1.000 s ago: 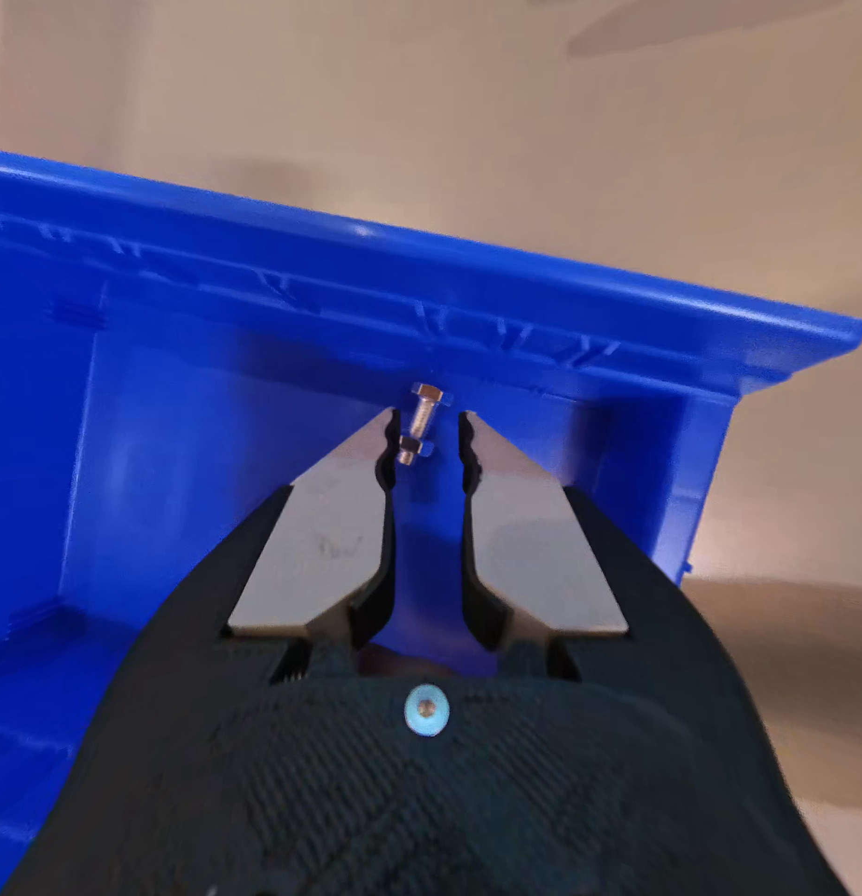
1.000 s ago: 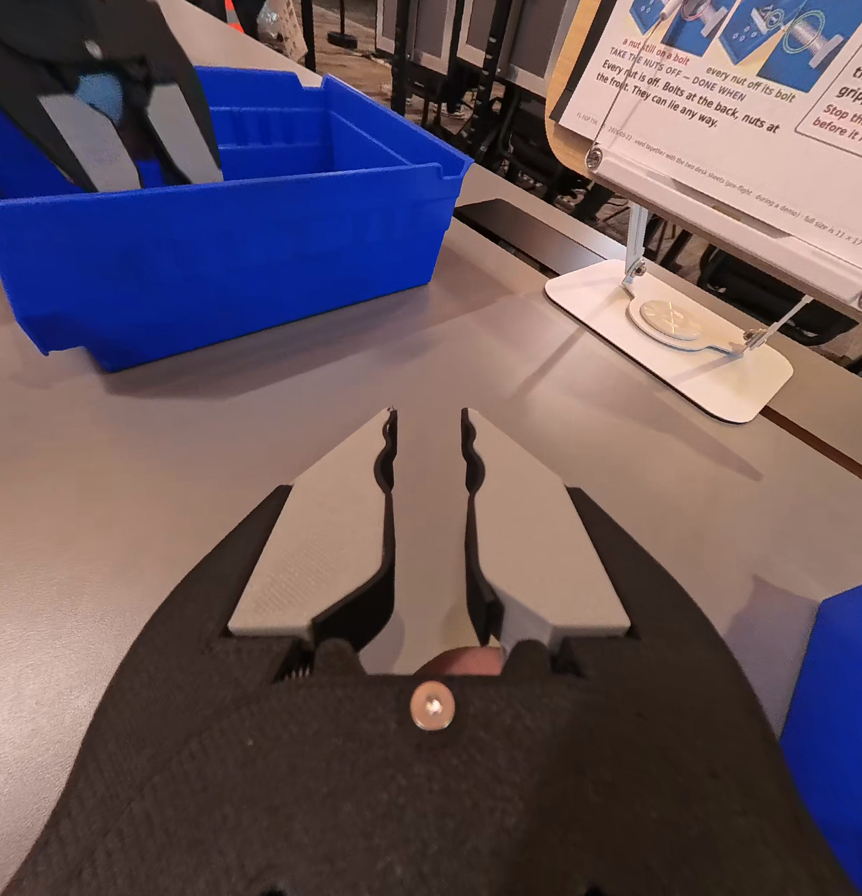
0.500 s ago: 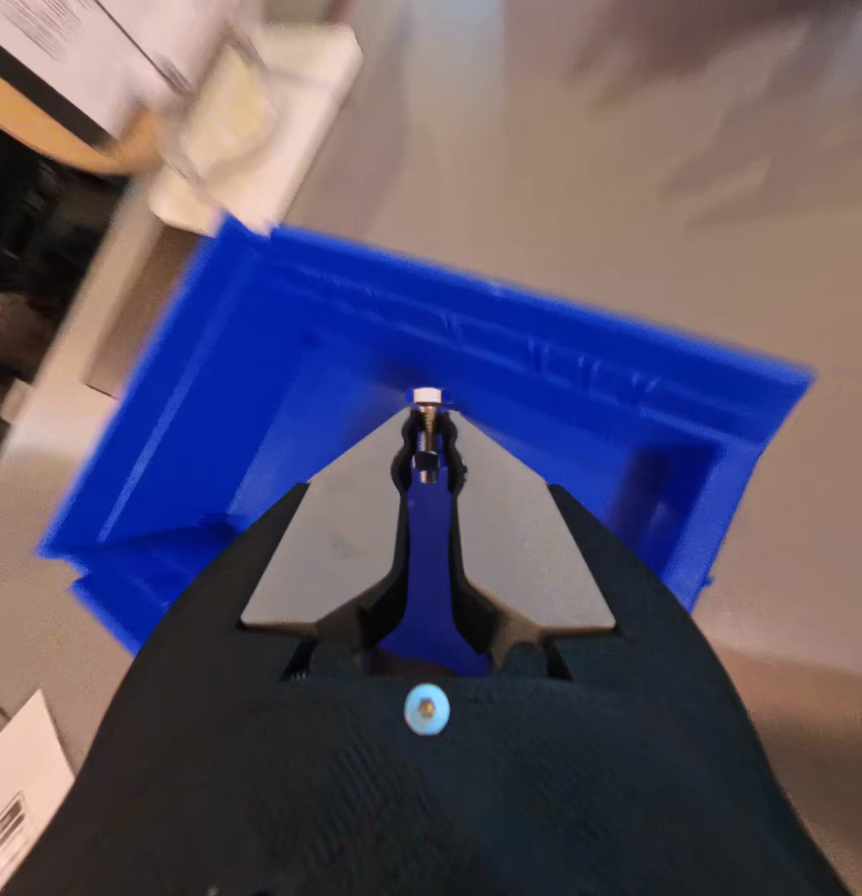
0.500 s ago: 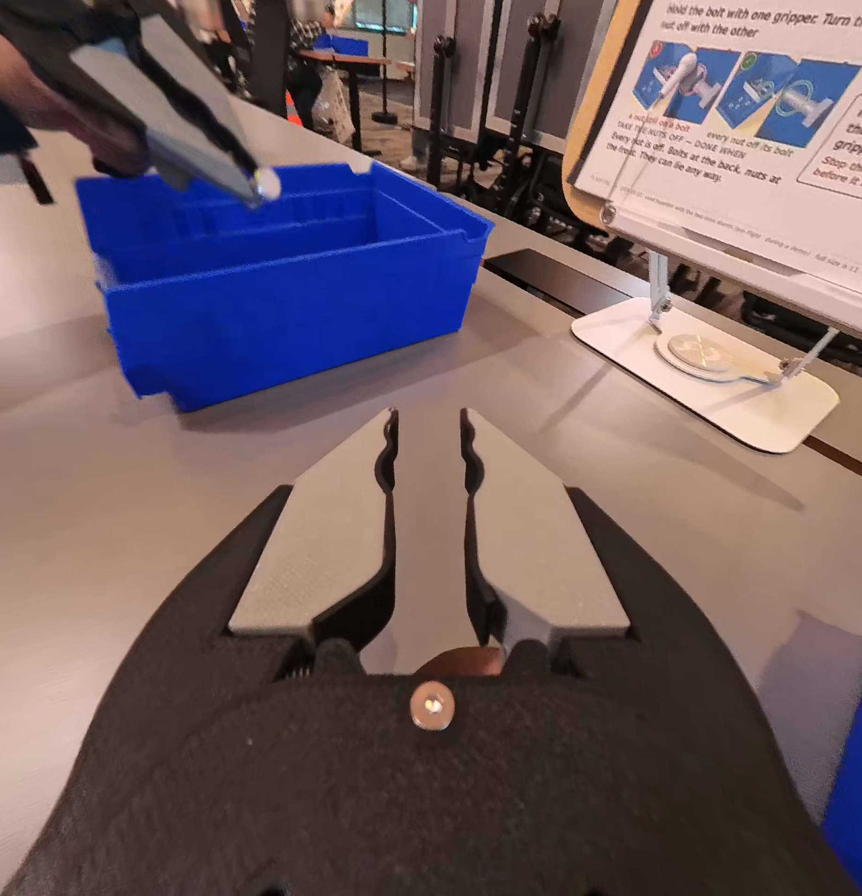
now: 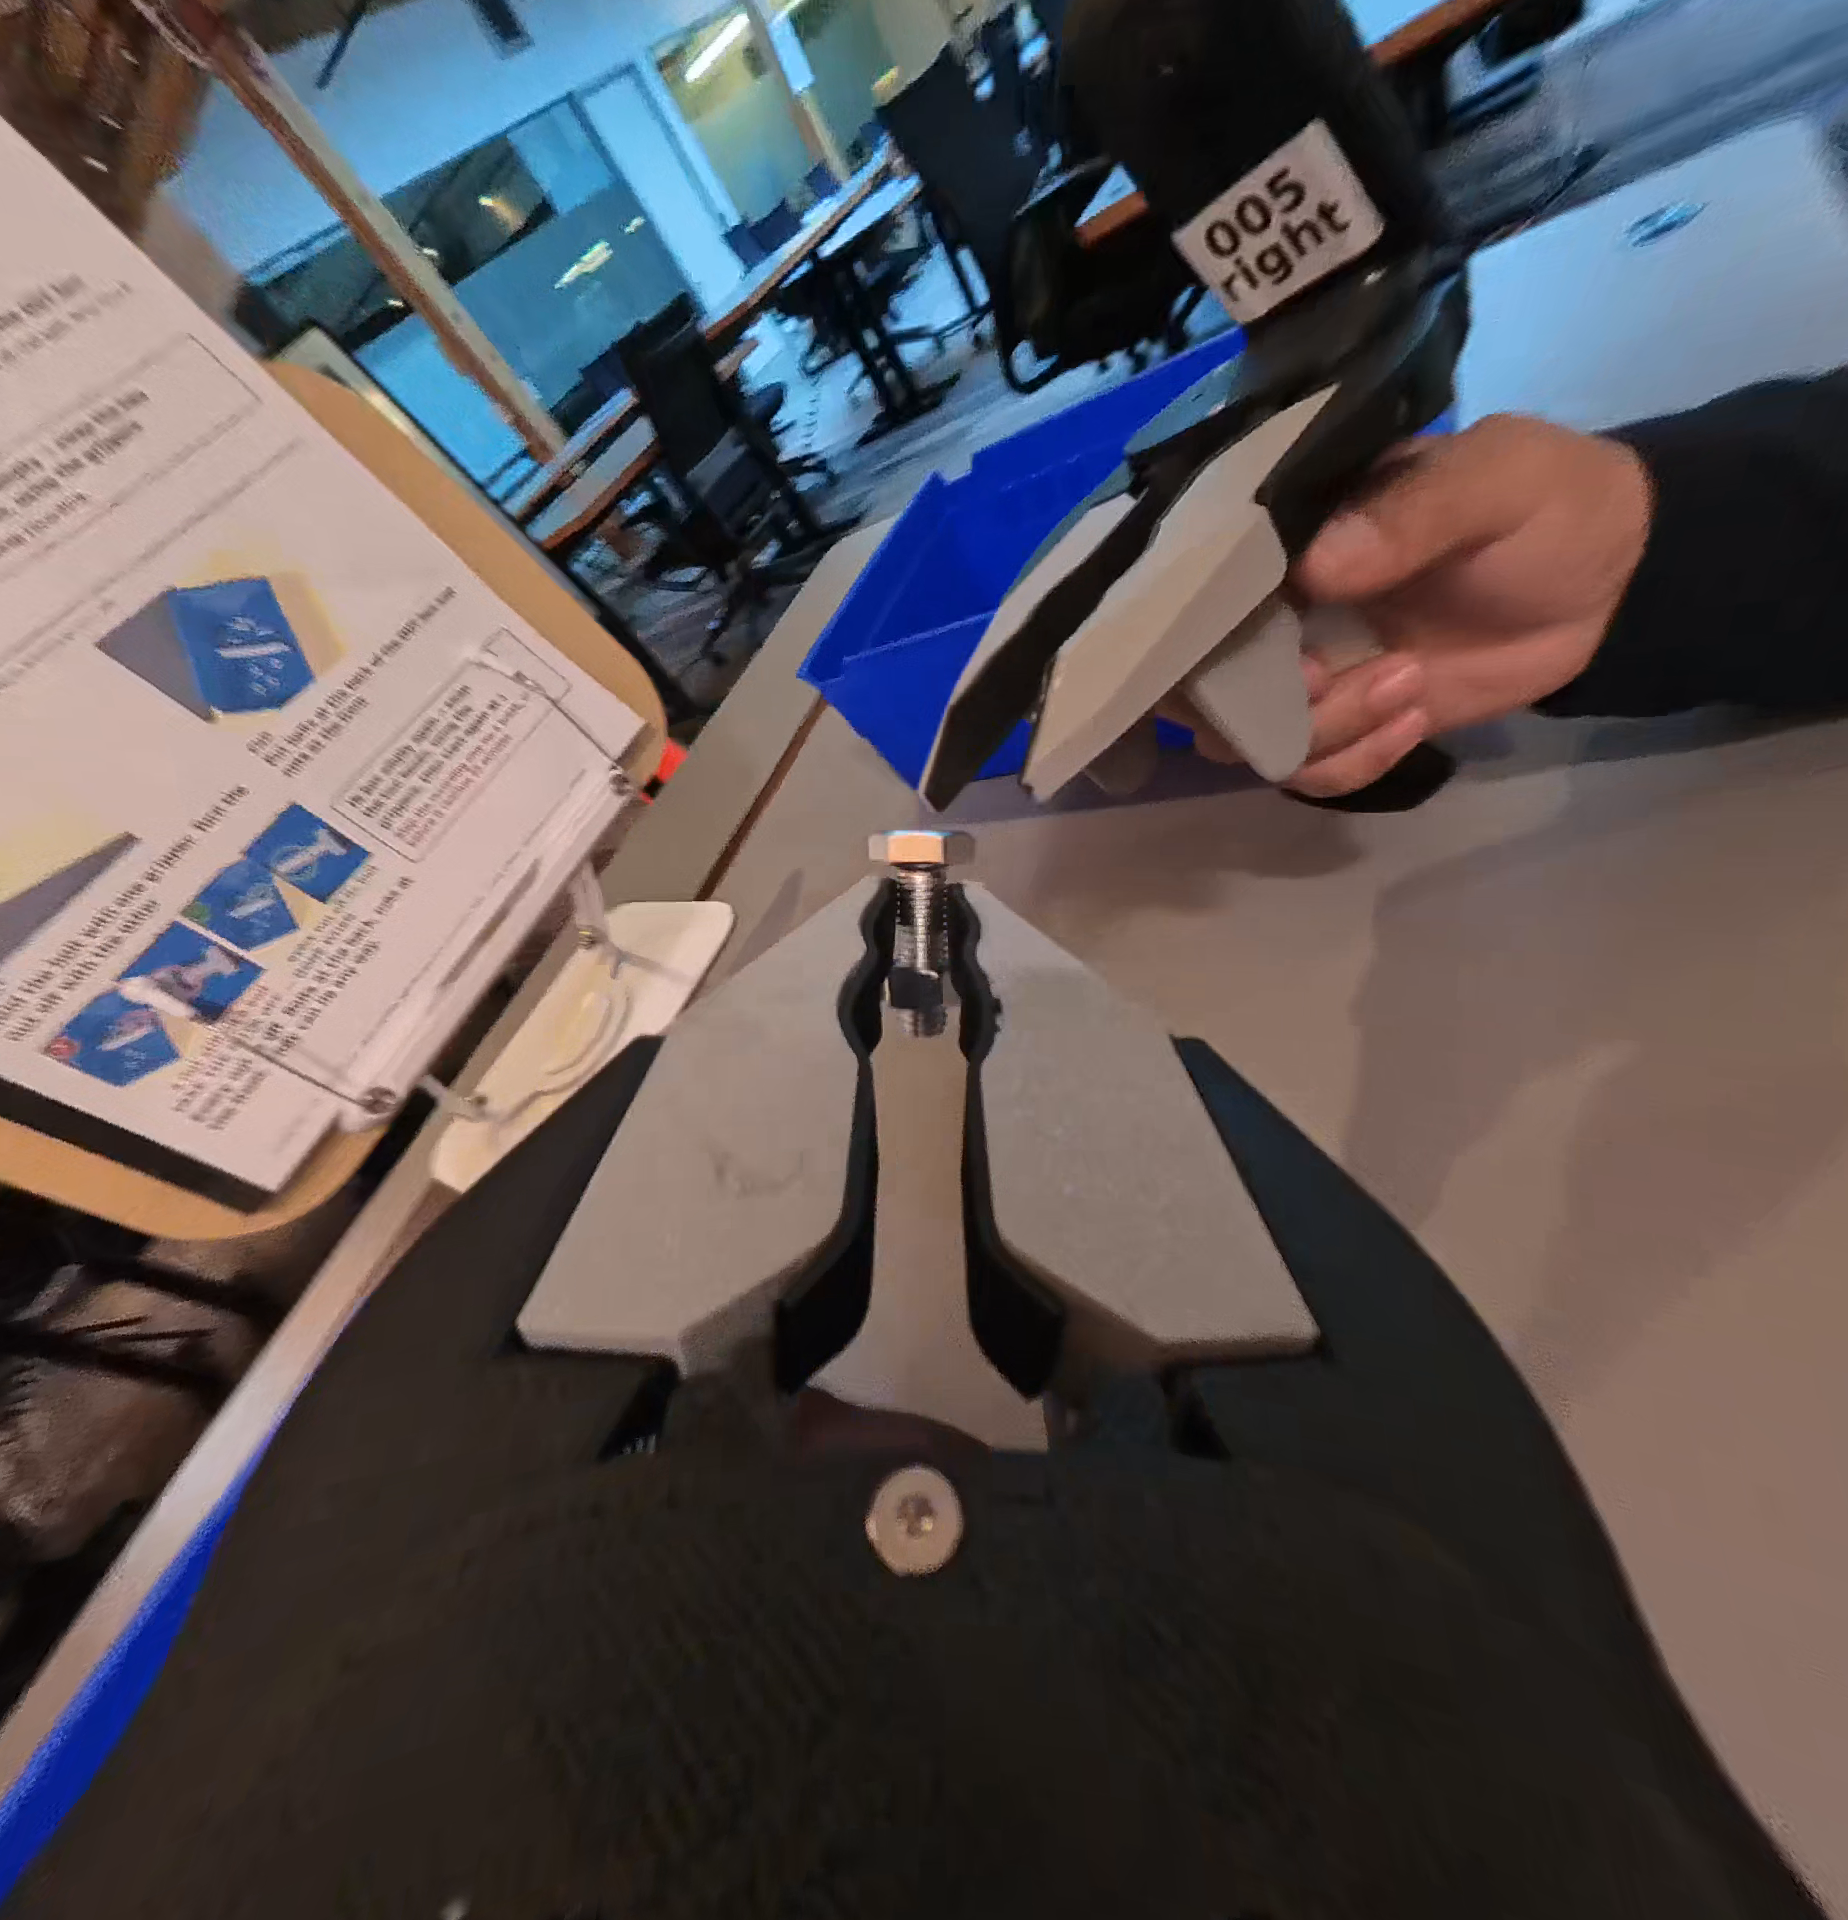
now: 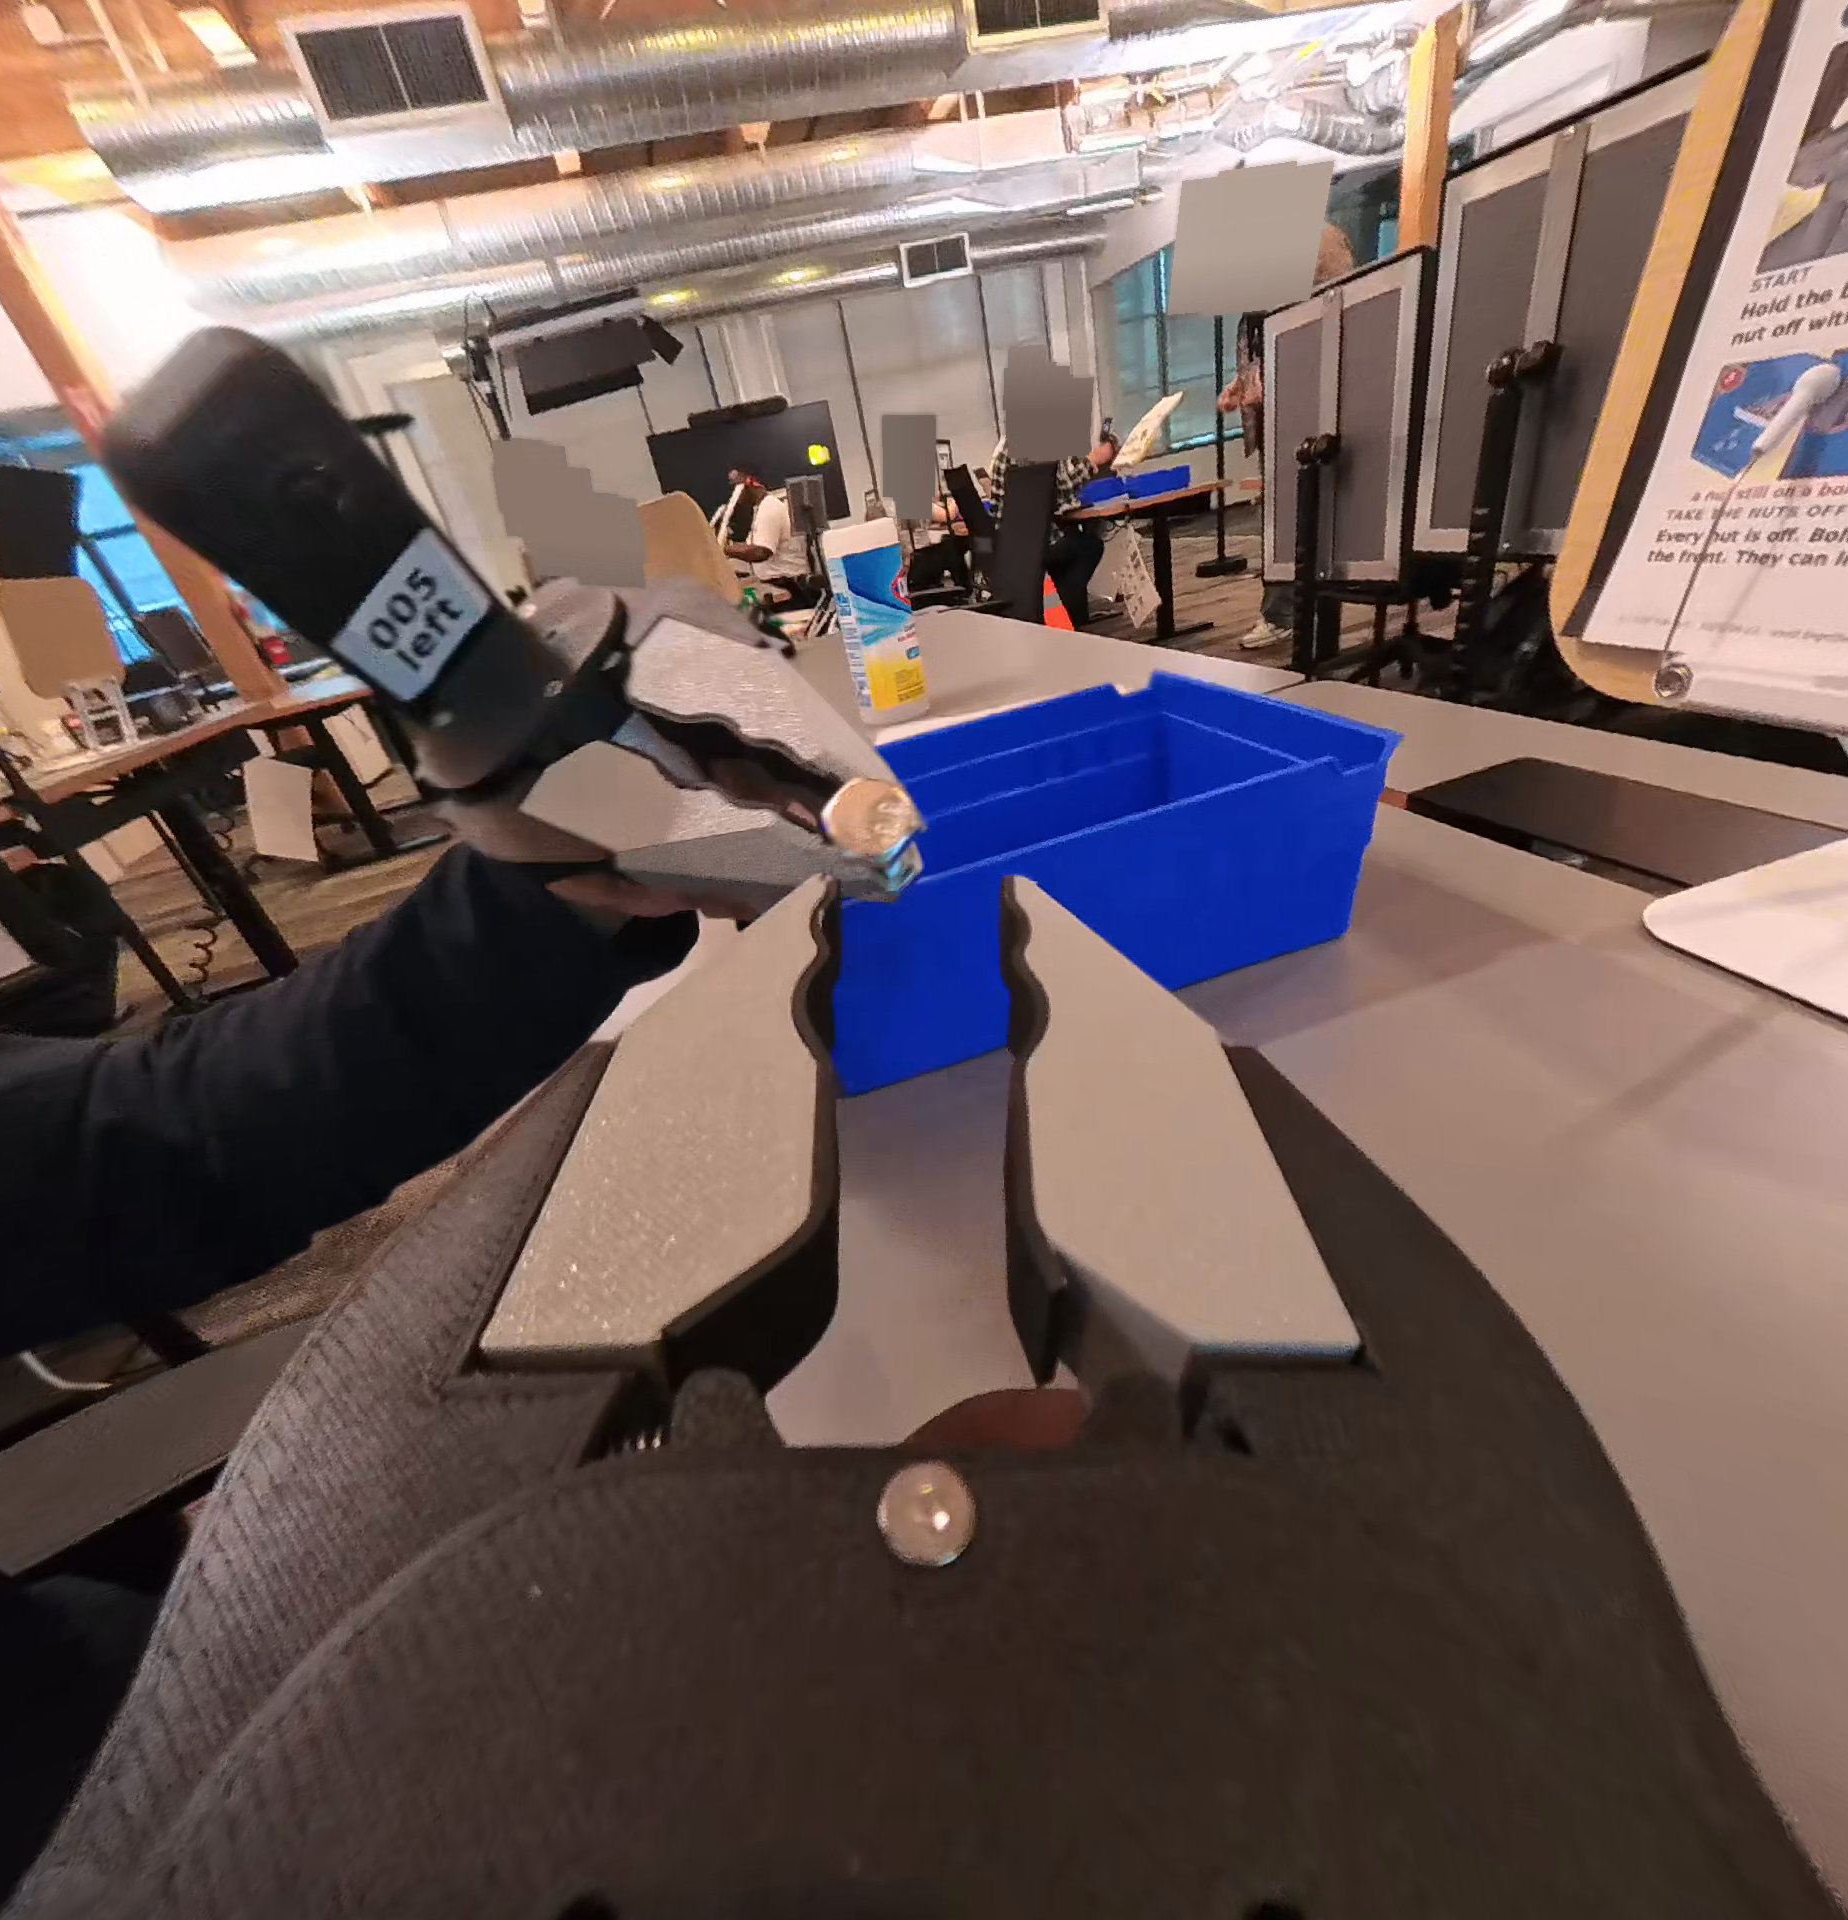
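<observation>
I am pinching the bolt (image 5: 918,935) by its threads in the left gripper (image 5: 918,940), head outward above the bench (image 5: 1419,1039) near the bin (image 6: 1159,831), while bringing the right gripper (image 6: 915,935), fingers spread and empty, squarely toward its nut (image 5: 917,989).

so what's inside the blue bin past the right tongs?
Blue bin: only bare inner walls and ribs show. Its floor is hidden by the front wall, the near-left corner by the left tongs holding a bolt.

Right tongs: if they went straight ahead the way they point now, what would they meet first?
Probably the blue bin, dead ahead between the open right tongs; the bolt in the left tongs sits just left, depth unclear.
</observation>
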A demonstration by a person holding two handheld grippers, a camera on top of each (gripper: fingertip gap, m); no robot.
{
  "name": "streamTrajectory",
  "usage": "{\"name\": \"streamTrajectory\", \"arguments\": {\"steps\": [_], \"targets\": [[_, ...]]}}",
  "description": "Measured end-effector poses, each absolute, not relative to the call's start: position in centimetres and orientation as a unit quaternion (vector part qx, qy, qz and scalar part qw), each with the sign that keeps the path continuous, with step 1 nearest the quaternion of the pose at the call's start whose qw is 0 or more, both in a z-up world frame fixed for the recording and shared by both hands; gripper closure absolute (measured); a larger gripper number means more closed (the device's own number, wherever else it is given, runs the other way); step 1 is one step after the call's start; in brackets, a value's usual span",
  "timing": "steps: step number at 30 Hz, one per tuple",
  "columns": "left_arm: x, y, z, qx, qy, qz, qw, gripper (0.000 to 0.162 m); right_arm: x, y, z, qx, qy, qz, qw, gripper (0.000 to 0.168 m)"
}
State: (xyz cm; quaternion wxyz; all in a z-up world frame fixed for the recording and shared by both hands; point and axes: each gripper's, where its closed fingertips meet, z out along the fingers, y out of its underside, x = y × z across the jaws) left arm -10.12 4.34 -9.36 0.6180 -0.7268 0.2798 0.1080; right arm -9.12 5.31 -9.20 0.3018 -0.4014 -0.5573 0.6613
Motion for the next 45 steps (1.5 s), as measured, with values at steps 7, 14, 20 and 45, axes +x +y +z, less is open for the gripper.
{"name": "streamTrajectory", "arguments": {"steps": [7, 14, 20, 45], "targets": [[-8.9, 6.2, -10.3, -0.732, 0.298, 0.138, 0.597, 0.155, -9.1, 5.0, -9.5, -0.404, -0.565, 0.666, 0.272, 0.136], [-9.5, 6.5, -11.1, -0.73, 0.316, 0.212, 0.568, 0.155, -9.6, 4.9, -10.4, -0.428, -0.567, 0.656, 0.257, 0.142], [-9.6, 6.2, -11.6, -0.72, 0.36, 0.297, 0.513, 0.155, -9.8, 4.7, -10.6, -0.436, -0.563, 0.66, 0.243, 0.144], [-10.5, 7.5, -12.7, -0.711, 0.347, 0.398, 0.464, 0.155, -10.7, 6.3, -12.3, -0.495, -0.531, 0.66, 0.194, 0.154]]}}
